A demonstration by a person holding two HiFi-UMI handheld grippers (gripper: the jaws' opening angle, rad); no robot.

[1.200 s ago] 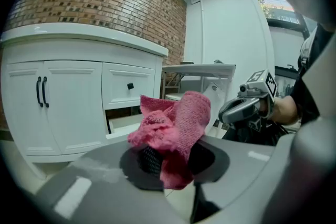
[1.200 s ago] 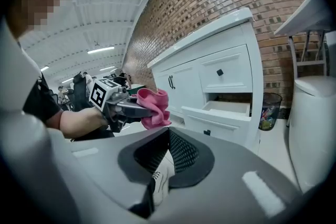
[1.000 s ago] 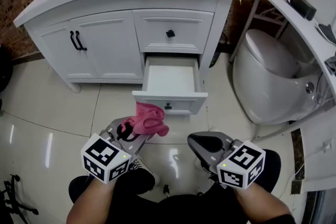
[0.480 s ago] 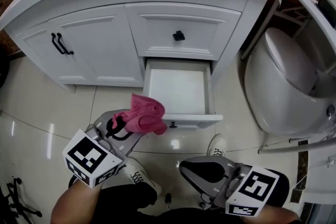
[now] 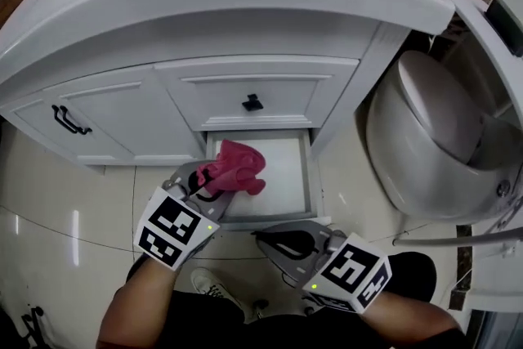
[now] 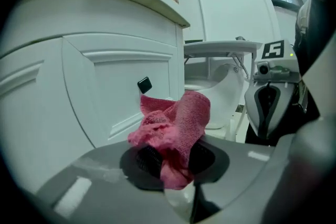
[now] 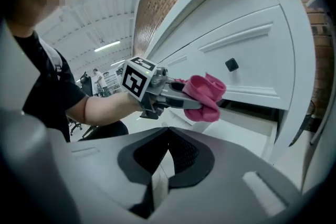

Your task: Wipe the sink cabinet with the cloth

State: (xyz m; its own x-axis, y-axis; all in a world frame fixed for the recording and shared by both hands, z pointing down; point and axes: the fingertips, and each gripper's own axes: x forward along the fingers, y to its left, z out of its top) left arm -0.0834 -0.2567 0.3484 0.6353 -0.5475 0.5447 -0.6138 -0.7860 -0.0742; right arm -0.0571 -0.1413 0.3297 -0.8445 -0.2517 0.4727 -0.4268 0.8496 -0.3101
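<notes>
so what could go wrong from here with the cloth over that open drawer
1. The left gripper pinches the cloth by one end, most of it bunched loose beyond the jaws; rubbing the cabinet could pull it free, into the open drawer below.
2. The shut, empty right gripper sits near the drawer's front edge and may bump it.

cloth (image 5: pixel 235 169) moved forward, over drawer (image 5: pixel 283 185) (left claw (image 5: pixel 203 181))

Bright, even; glare on floor (image 5: pixel 75 234); fisheye warp w/ dark corners.
</notes>
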